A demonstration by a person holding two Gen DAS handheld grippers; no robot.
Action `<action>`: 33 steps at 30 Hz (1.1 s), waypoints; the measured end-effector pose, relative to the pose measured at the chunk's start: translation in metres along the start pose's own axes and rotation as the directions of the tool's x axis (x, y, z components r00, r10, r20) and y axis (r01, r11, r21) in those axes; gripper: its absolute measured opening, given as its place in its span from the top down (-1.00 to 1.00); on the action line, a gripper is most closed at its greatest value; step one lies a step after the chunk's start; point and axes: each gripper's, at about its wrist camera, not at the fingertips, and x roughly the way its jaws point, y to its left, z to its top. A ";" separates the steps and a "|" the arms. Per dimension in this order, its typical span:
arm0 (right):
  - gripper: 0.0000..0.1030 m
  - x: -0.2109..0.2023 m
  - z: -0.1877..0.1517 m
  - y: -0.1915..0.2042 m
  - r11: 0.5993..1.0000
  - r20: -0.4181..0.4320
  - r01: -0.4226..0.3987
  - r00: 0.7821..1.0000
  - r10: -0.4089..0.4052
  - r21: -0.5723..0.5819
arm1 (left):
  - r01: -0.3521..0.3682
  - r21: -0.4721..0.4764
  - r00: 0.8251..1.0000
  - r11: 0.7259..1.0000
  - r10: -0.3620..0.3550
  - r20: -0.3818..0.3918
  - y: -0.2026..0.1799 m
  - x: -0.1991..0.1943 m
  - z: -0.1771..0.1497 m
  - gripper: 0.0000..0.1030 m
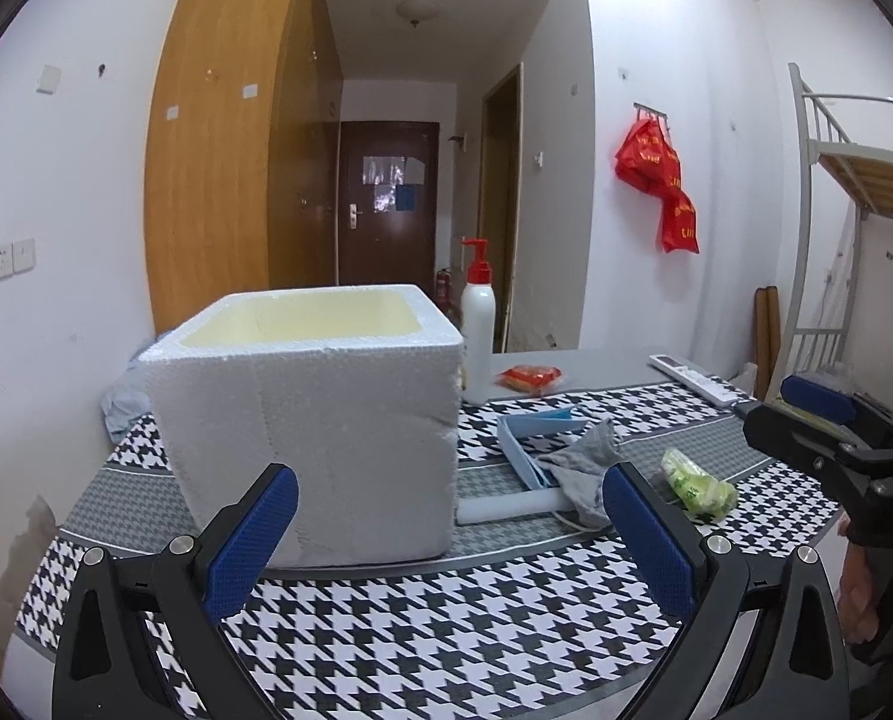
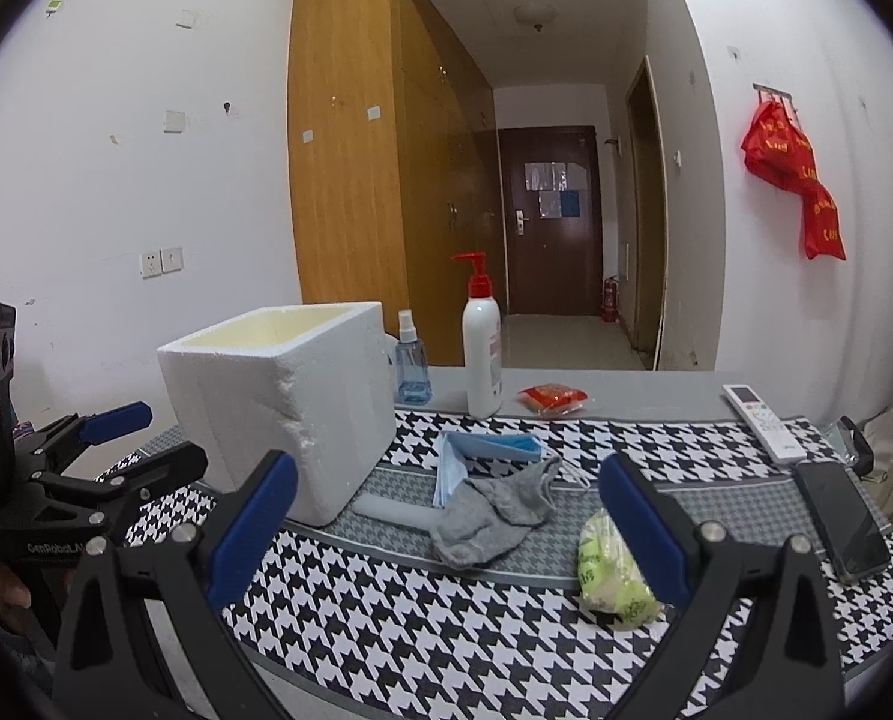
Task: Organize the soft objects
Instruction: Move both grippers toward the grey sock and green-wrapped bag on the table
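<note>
A white foam box (image 1: 314, 420) (image 2: 284, 396) stands open-topped on the houndstooth cloth. To its right lie a grey sock (image 1: 578, 468) (image 2: 494, 510), blue face masks (image 1: 536, 426) (image 2: 482, 450), a pale tube (image 1: 506, 507) (image 2: 386, 510) and a green-printed plastic packet (image 1: 695, 483) (image 2: 611, 570). My left gripper (image 1: 446, 534) is open right in front of the box, nothing between its fingers. My right gripper (image 2: 446, 525) is open a little short of the sock, with the packet by its right finger (image 2: 644, 528).
A white pump bottle with red top (image 1: 478, 336) (image 2: 482, 354), a blue spray bottle (image 2: 411, 366), a red packet (image 1: 527, 377) (image 2: 551, 399), a white remote (image 1: 695, 378) (image 2: 761, 423) and a dark phone (image 2: 842, 519) lie on the table. Wardrobe and door stand behind.
</note>
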 end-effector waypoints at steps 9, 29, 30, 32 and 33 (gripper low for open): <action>-0.98 0.002 -0.011 -0.015 1.000 -0.040 0.013 0.999 -0.011 0.027 | 0.028 -0.008 0.999 1.000 -0.029 -0.036 -0.013 0.015 -0.004 -0.98; -0.98 0.006 -0.030 -0.050 0.994 -0.103 0.088 0.991 -0.080 0.071 | 0.085 0.034 0.989 0.996 -0.080 -0.126 -0.048 0.051 -0.007 -0.98; -0.98 0.005 -0.031 -0.052 0.993 -0.103 0.090 0.991 -0.083 0.073 | 0.089 0.038 0.988 0.995 -0.083 -0.129 -0.050 0.053 -0.007 -0.98; -0.98 0.004 -0.032 -0.056 0.992 -0.107 0.101 0.990 -0.092 0.080 | 0.096 0.044 0.986 0.994 -0.089 -0.138 -0.053 0.057 -0.007 -0.98; -0.98 0.005 -0.033 -0.058 0.991 -0.114 0.106 0.989 -0.096 0.081 | 0.099 0.048 0.985 0.994 -0.091 -0.145 -0.055 0.059 -0.008 -0.98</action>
